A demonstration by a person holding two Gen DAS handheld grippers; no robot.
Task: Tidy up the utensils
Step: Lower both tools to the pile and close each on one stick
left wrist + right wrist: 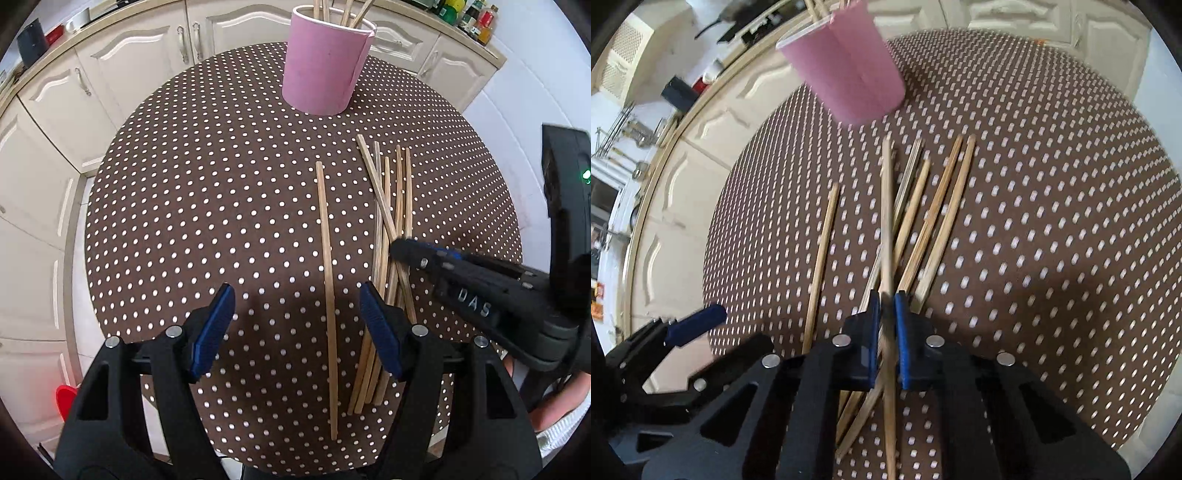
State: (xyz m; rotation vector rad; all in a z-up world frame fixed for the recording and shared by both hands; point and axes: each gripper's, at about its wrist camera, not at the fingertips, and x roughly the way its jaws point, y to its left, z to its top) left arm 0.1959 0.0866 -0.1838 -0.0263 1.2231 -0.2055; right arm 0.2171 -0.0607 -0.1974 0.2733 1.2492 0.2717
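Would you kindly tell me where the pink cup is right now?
In the left wrist view, the pink cup stands at the far edge of the polka-dot table, beyond the loose chopsticks.

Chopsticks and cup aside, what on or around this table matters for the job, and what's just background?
Job:
- loose chopsticks
- single chopstick
- pink cup
- right gripper, shut on one chopstick
- left gripper, open

Background:
- bottles
- cabinets
- red object
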